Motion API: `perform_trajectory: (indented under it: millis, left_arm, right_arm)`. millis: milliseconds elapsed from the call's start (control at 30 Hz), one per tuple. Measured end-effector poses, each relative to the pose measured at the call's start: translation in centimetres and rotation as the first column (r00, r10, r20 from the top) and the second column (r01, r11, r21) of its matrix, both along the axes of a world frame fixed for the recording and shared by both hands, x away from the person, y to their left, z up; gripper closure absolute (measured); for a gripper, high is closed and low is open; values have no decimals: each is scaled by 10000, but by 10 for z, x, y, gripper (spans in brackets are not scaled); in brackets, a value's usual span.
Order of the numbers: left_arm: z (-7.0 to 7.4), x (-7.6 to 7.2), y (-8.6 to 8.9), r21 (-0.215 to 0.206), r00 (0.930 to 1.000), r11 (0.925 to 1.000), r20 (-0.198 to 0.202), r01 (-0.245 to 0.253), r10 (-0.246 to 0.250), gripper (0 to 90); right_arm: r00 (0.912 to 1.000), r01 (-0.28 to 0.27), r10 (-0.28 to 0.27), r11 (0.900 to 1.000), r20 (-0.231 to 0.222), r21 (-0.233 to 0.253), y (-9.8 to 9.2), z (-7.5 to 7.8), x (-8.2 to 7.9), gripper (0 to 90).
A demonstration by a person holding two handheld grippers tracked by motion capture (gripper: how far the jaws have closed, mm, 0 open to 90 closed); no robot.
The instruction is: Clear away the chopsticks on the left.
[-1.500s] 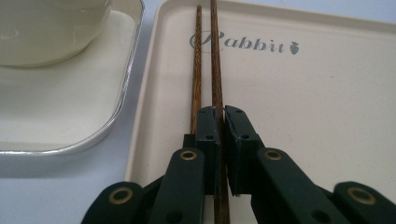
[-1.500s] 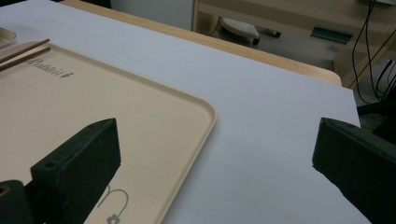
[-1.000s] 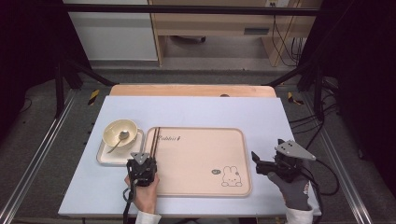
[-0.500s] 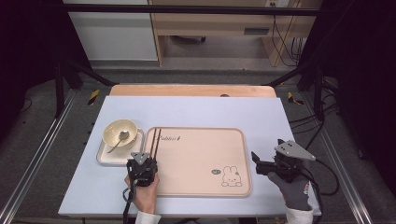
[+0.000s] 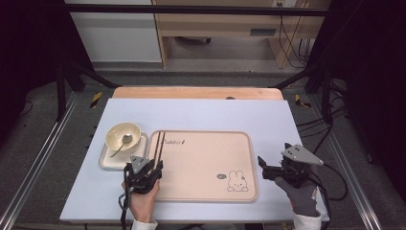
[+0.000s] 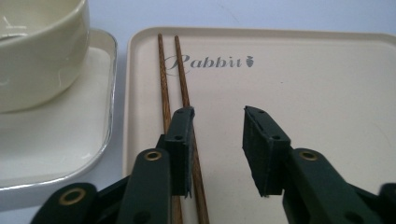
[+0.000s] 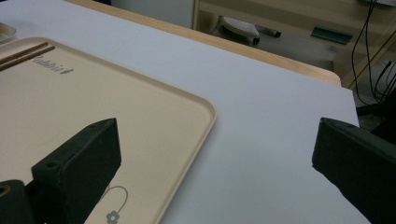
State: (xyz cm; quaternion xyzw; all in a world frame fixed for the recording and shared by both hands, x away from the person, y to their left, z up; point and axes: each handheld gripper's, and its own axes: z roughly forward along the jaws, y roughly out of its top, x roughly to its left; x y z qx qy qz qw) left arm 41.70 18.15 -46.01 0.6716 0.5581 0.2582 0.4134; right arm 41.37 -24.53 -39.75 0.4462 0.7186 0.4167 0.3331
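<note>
The left gripper (image 6: 217, 149) sits low over the near left corner of the tray (image 5: 239, 191), jaws parted a moderate way with nothing between them. The chopsticks (image 6: 180, 93) lie side by side on the tray, running straight ahead from under the left-hand finger (image 6: 180, 149); that finger stands right over them, while the right-hand finger (image 6: 261, 149) hangs over bare tray well to their side. So the pair is outside the gap, not in it, and not gripped. Whether the finger touches the wood, I cannot tell.

Ahead and to the left of those fingers, off the tray, is the cream bowl (image 6: 37, 51) on its pale square plate (image 6: 56, 154); in the high view a spoon (image 5: 122, 143) rests in the bowl.

Over to the right gripper (image 5: 268, 168): held just beyond the tray's right edge, above the white table (image 5: 201, 112), jaws spread wide and empty. In its own view the tray corner (image 7: 187, 121) lies between the two fingers, nearer the left one.

Against the frames from a second and half a second ago, nothing has shifted: both hands hold the same spots, and chopsticks, bowl and tray lie exactly as they did.
</note>
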Motion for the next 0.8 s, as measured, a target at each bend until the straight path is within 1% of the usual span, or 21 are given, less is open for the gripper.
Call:
perform_trajectory:
  millis: [33, 67, 100, 133, 167, 200, 233, 267, 300, 333, 367, 433, 467, 500, 567, 600, 667, 700, 733, 767, 800]
  left_arm:
    - [3, -2, 2, 48, 9998, 9999, 129, 136, -137, 608]
    - [5, -3, 4, 63, 9995, 9997, 176, 247, -249, 589]
    - [7, -3, 6, 131, 9988, 9989, 184, 449, -451, 572]
    - [9, -4, 8, 179, 9974, 9977, 266, 661, -666, 532]
    - [12, -4, 12, 362, 9948, 9946, 280, 973, -984, 511]
    - [12, -4, 12, 362, 9948, 9946, 280, 973, -984, 494]
    - [13, -4, 15, 521, 9923, 9915, 272, 1193, -1209, 494]
    - [13, -5, 17, 656, 9915, 9899, 277, 1253, -1274, 480]
    - [15, -5, 22, 952, 9874, 9835, 236, 1538, -1566, 456]
    - [15, -5, 22, 952, 9874, 9835, 236, 1538, -1566, 444]
    - [16, -5, 24, 849, 9850, 9821, 250, 1679, -1706, 444]
    - [18, -6, 30, 774, 9802, 9781, 276, 1934, -1960, 412]
    - [19, -6, 34, 930, 9740, 9710, 320, 2204, -2241, 402]
    - [19, -6, 34, 930, 9740, 9710, 320, 2204, -2241, 388]
    - [19, -5, 40, 854, 9682, 9658, 297, 2450, -2482, 375]
    - [19, -5, 45, 928, 9623, 9592, 276, 2671, -2706, 362]
    - [19, -5, 48, 912, 9609, 9579, 268, 2722, -2756, 356]
    - [19, -6, 52, 1052, 9566, 9526, 295, 2853, -2898, 346]
    - [19, -6, 52, 1052, 9566, 9526, 295, 2853, -2898, 340]
    - [18, -6, 54, 1201, 9545, 9488, 262, 2921, -2972, 340]
    - [18, -7, 56, 1308, 9540, 9470, 241, 2935, -2990, 329]
  right_arm:
    - [10000, -6, 6, 10000, 2, -12, 0, 0, 0, 16]
    - [10000, -8, 8, 10000, 29, -16, -1, 0, 0, 16]
    - [10000, -6, 6, 10000, 41, -47, -1, 0, 0, 16]
    - [10000, 10, -9, 10000, 41, -64, -1, 1, 0, 17]
    - [10000, 19, -19, 10000, 32, -68, -1, 0, 0, 17]
    - [10000, 19, -19, 10000, 32, -68, -1, 0, 0, 17]
    - [10000, 16, -16, 10000, 20, -47, -1, 0, 0, 17]
    - [10000, 19, -19, 10000, 22, -69, 0, 0, 0, 17]
    - [10000, 19, -19, 10000, 16, -44, -1, 1, -1, 18]
    - [10000, 19, -19, 10000, 16, -44, -1, 1, -1, 18]
    - [10000, 27, -26, 10000, 48, -86, -1, 1, -1, 18]
    - [10000, 70, -70, 10000, 55, -58, -2, 1, -1, 17]
    - [10000, 76, -76, 10000, 46, -22, -2, 2, -1, 17]
    - [9999, 70, -70, 10000, 77, -21, -2, 2, -2, 17]
    - [9999, 73, -73, 10000, 100, -66, -3, 2, -1, 17]
    - [9999, 92, -91, 9999, 97, -67, -3, 2, -2, 17]
    - [9999, 99, -98, 9999, 106, -67, -3, 2, -2, 17]
    - [9999, 112, -111, 9999, 100, -75, -3, 2, -2, 17]
    - [9999, 112, -111, 9999, 100, -75, -3, 2, -2, 17]
    - [9999, 108, -107, 9999, 100, -90, -3, 2, -2, 16]
    - [9999, 115, -114, 9999, 87, -98, -3, 2, -2, 16]
